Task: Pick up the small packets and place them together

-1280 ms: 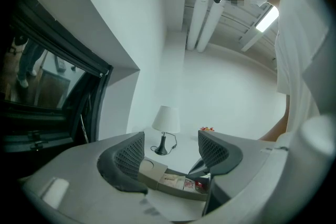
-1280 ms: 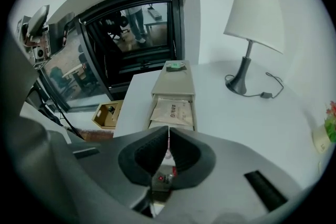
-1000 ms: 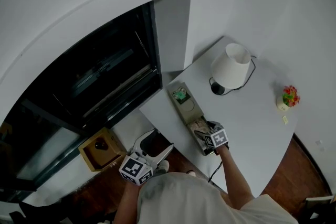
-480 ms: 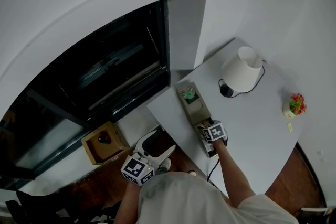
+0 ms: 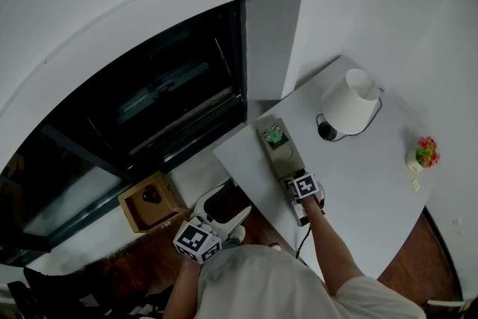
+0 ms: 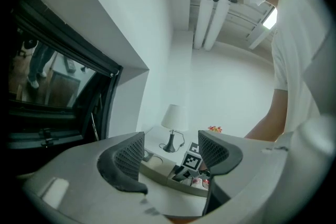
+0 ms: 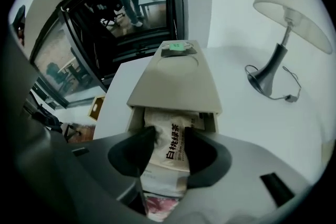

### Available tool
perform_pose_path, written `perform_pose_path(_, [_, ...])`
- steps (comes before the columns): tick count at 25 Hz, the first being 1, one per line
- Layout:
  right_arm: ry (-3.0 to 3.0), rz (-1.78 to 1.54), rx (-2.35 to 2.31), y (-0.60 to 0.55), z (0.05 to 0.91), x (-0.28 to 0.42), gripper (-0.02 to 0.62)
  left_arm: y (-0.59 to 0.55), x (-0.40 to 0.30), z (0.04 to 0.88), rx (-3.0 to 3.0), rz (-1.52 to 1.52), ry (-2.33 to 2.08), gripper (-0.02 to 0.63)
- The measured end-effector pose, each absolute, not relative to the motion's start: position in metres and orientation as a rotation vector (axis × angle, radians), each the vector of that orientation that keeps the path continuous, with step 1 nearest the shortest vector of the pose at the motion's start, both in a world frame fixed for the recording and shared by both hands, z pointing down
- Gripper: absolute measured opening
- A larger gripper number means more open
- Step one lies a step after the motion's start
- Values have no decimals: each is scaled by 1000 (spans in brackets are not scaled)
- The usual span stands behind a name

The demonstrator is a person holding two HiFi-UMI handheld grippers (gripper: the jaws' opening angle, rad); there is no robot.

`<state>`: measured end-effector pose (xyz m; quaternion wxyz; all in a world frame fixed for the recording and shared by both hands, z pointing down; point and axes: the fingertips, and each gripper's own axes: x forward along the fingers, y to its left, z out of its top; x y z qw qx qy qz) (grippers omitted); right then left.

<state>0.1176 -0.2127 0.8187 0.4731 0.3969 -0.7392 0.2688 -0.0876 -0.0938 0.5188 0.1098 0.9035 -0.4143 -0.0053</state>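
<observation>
A white packet with black print lies in the open end of a long beige box on the white table. My right gripper is over it and its jaws are closing, with both pads pressing the packet's sides. A pink packet shows just under the gripper. A green item sits at the box's far end. In the head view the right gripper is at the box's near end. My left gripper hangs open and empty below the table's edge, with nothing between its fingers.
A white-shaded lamp with a trailing cord stands on the table behind the box. A small pot of bright flowers is at the table's right side. A large dark window fills the left. A wooden box stands on the floor.
The right gripper has moved a little down along the box toward its near end and its jaws have narrowed onto the white packet. The left gripper has stayed in place.
</observation>
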Motion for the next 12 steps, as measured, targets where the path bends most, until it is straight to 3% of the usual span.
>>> perform_pose_path(3, [-1821,662,951,-210,821,120,175,-95,-88,517,2668,-12,-1207,314])
perform_pose_path(12, [-1919,622,1022,-175,771,132,167,-96,-86,516,2679,-11,-1190,313])
